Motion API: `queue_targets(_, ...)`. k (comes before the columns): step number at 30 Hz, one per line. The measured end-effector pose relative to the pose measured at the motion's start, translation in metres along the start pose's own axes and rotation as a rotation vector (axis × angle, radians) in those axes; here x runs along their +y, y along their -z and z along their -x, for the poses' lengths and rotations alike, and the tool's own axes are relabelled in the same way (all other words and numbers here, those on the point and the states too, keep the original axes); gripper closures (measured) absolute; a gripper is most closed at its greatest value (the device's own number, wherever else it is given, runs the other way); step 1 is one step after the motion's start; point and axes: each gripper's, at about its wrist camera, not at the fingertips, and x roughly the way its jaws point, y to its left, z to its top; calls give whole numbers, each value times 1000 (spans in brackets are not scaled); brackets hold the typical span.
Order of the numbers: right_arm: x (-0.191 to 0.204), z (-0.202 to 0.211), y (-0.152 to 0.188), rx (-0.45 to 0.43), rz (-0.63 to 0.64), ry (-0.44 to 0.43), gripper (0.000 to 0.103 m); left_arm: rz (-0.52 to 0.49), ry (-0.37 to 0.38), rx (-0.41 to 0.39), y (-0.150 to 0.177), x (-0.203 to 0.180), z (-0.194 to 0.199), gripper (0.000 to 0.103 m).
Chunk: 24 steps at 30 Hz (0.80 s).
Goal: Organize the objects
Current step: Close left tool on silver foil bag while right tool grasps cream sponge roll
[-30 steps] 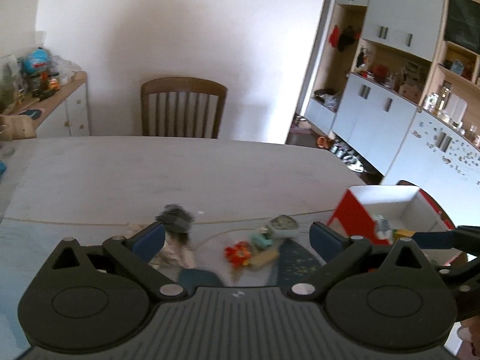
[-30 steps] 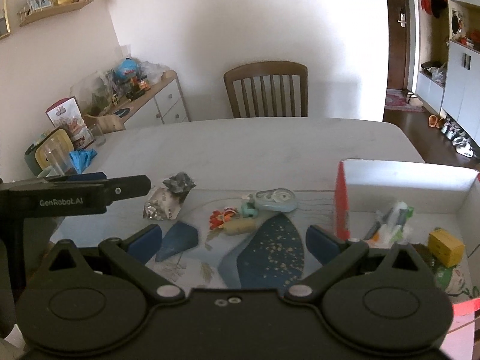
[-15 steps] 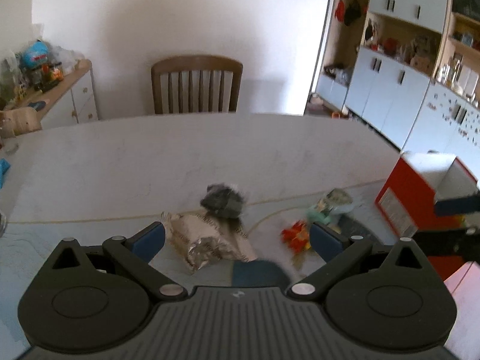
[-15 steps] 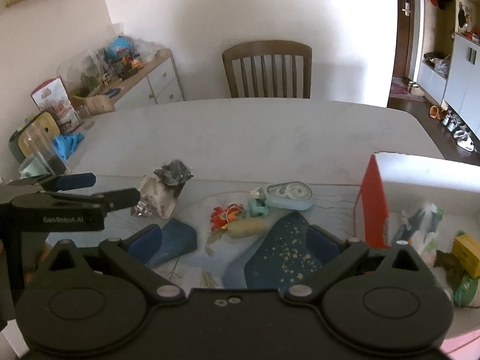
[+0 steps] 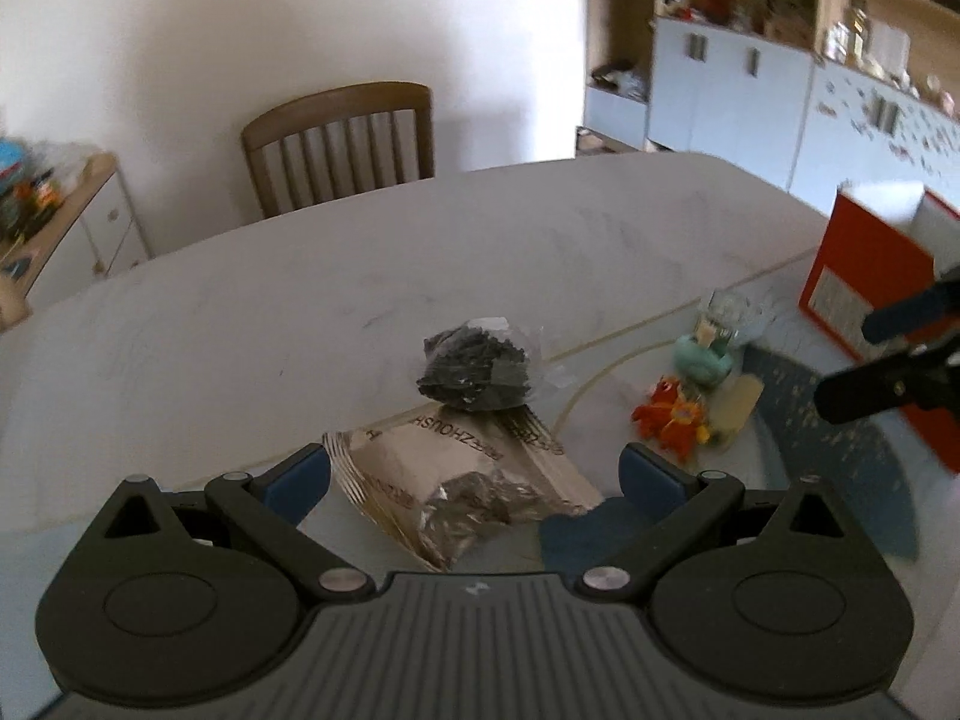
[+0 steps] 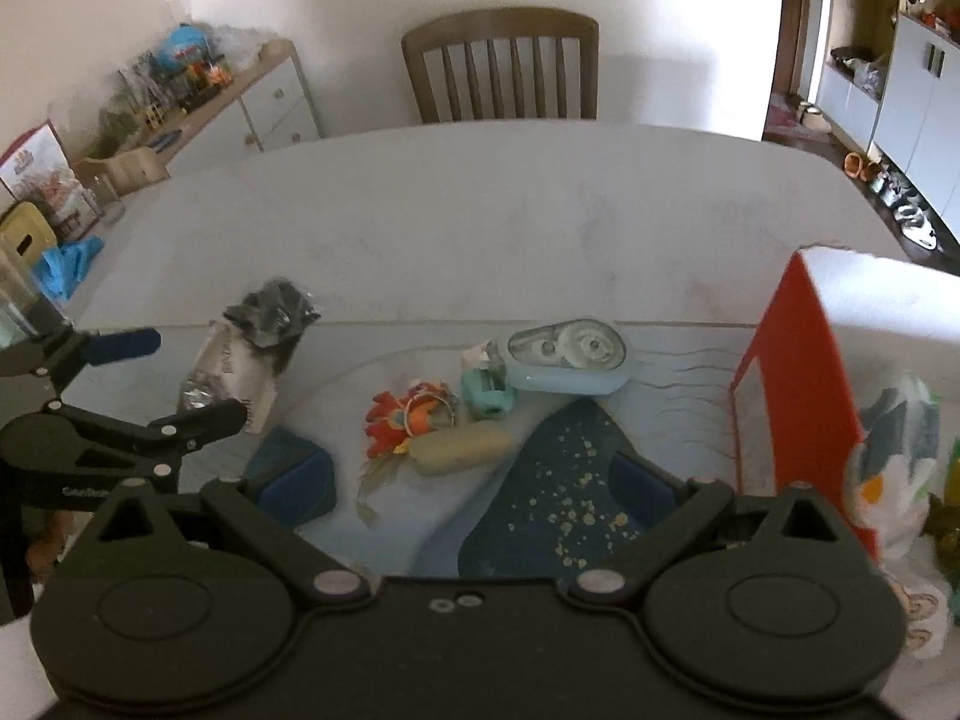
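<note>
My left gripper [image 5: 474, 477] is open, its blue pads on either side of a silver foil packet [image 5: 456, 480] lying flat on the table. A small clear bag of dark bits [image 5: 477, 369] rests on the packet's far end. My right gripper [image 6: 474, 480] is open and holds nothing, hovering near a tan eraser-like piece [image 6: 462, 450], an orange-red toy [image 6: 408, 414], a teal sharpener [image 6: 487, 390] and a light-blue correction tape [image 6: 567, 357]. The left gripper [image 6: 174, 381] shows at the left of the right wrist view, around the packet [image 6: 225, 372].
A red-and-white box [image 6: 798, 396] stands at the right with several items inside. A wooden chair [image 6: 501, 69] stands behind the table [image 6: 480, 210]. A sideboard [image 6: 198, 108] with clutter runs along the left wall. Cabinets [image 5: 750, 78] fill the right side.
The left gripper swung left and dropped toward the foil packet, which now lies between its open fingers. The right gripper moved slightly forward and lower over the small items.
</note>
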Motion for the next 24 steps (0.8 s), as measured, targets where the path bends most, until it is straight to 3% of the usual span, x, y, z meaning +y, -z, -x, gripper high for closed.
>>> queue_targets(5, 6, -18, -2, 45, 44, 3, 4, -106, 36, 16, 3, 10, -16, 0)
queue_targets(13, 7, -42, -6, 98, 94, 30, 8, -246, 161, 23, -7, 12, -36, 0)
queue_targets(19, 9, -51, -8, 104, 116, 25, 12, -218, 169, 46, -10, 11, -50, 0)
queue_targets(24, 11, -59, -5, 113, 141, 23, 21, -175, 161, 42, -8, 15, -51, 0)
